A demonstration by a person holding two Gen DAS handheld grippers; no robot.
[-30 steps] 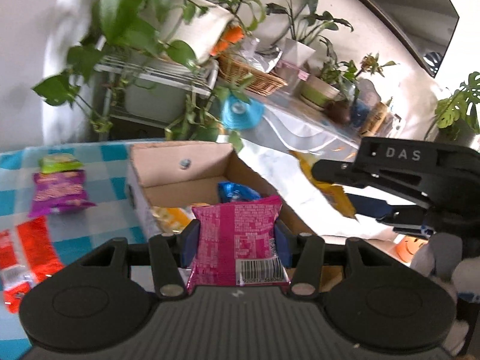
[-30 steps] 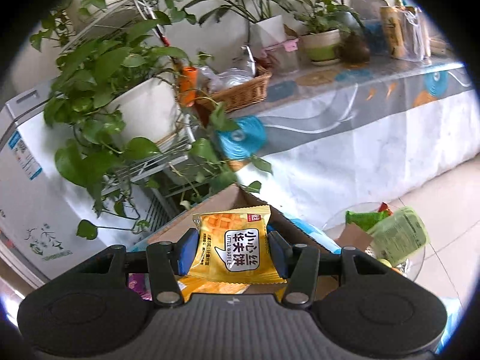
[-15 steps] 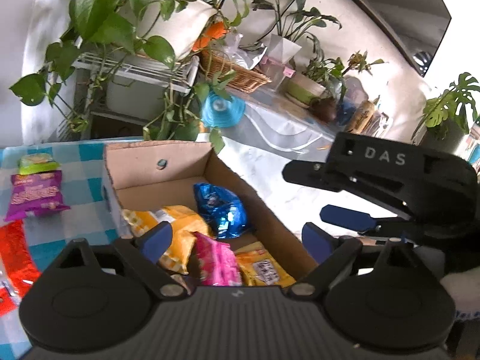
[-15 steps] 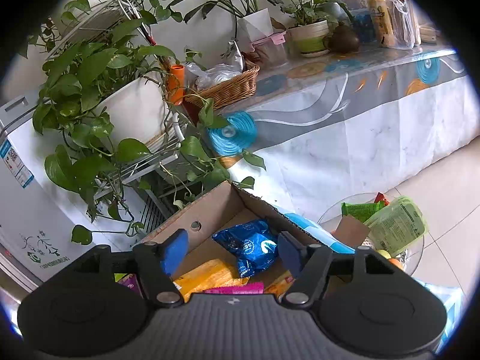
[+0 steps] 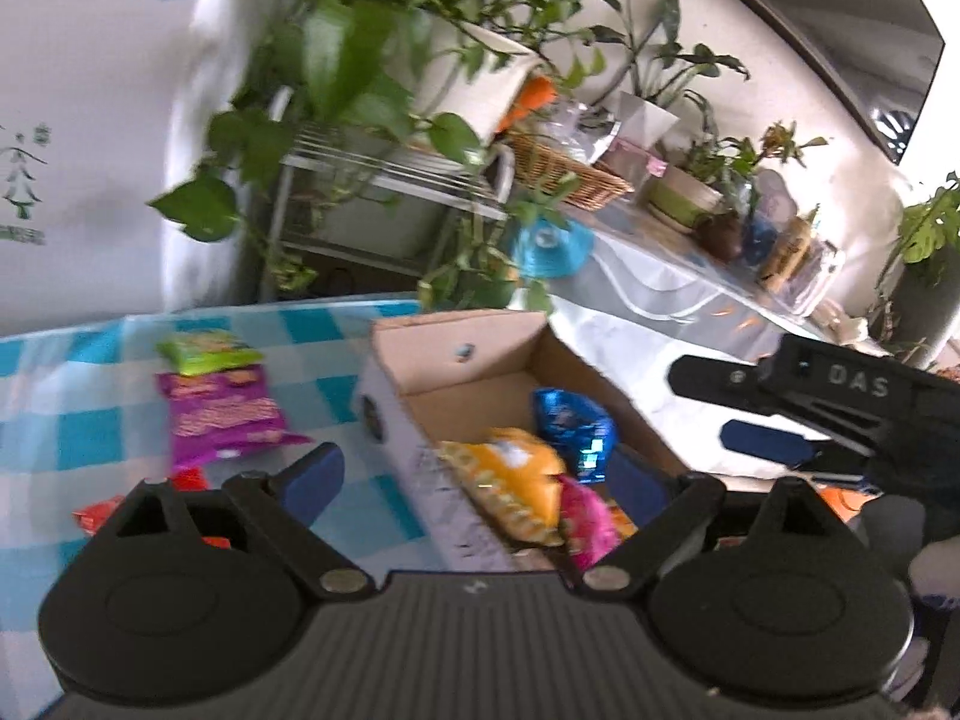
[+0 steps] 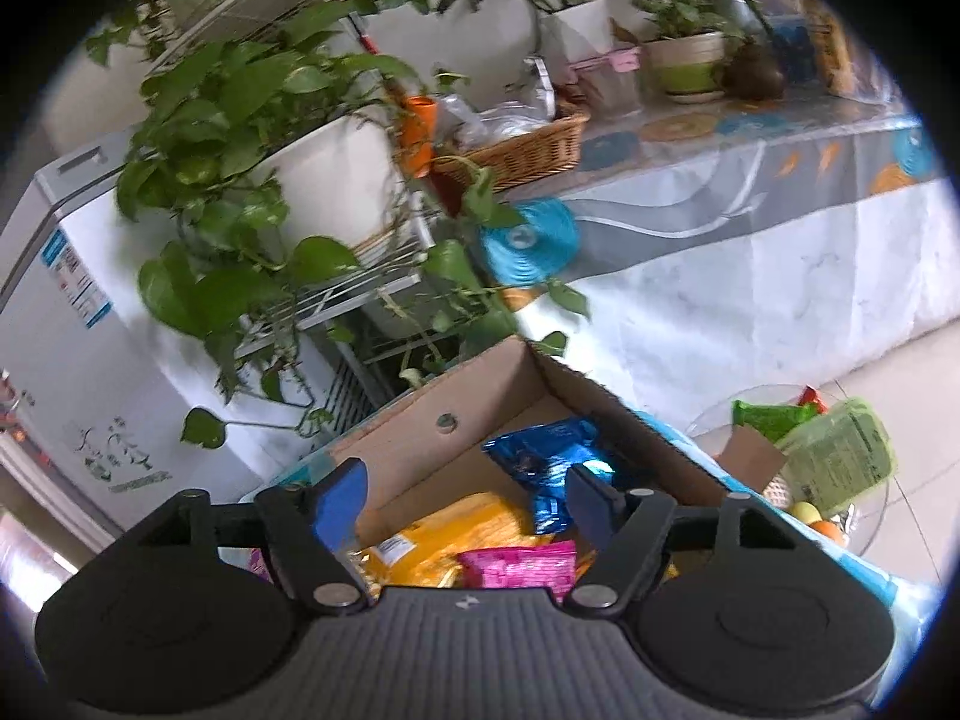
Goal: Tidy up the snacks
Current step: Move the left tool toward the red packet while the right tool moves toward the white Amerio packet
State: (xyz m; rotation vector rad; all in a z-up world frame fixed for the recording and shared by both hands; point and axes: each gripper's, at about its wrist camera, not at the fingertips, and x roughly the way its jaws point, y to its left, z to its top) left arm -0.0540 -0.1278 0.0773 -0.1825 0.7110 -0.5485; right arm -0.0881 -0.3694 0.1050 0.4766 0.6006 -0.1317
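An open cardboard box (image 5: 474,354) stands on the blue checked tablecloth (image 5: 72,438). It holds a blue packet (image 5: 573,429), a yellow packet (image 5: 516,486) and a pink packet (image 5: 579,519). My left gripper (image 5: 474,483) is open and empty above the box's near left wall. My right gripper (image 6: 465,501) is open and empty over the box (image 6: 480,396), above the blue packet (image 6: 546,468), yellow packet (image 6: 432,552) and pink packet (image 6: 519,564). It also shows in the left wrist view (image 5: 840,414). A purple packet (image 5: 222,417), a green packet (image 5: 207,351) and red packets (image 5: 102,513) lie on the cloth.
Potted plants on a wire rack (image 5: 390,180) stand behind the table. A long covered counter (image 6: 750,192) carries a wicker basket (image 6: 522,147) and pots. A white freezer (image 6: 72,348) stands left. A glass side table (image 6: 798,462) with packets stands on the floor at right.
Both grippers opened and dropped their packets, pink and yellow, into the box. The left gripper has since swung left, bringing more of the tablecloth into view.
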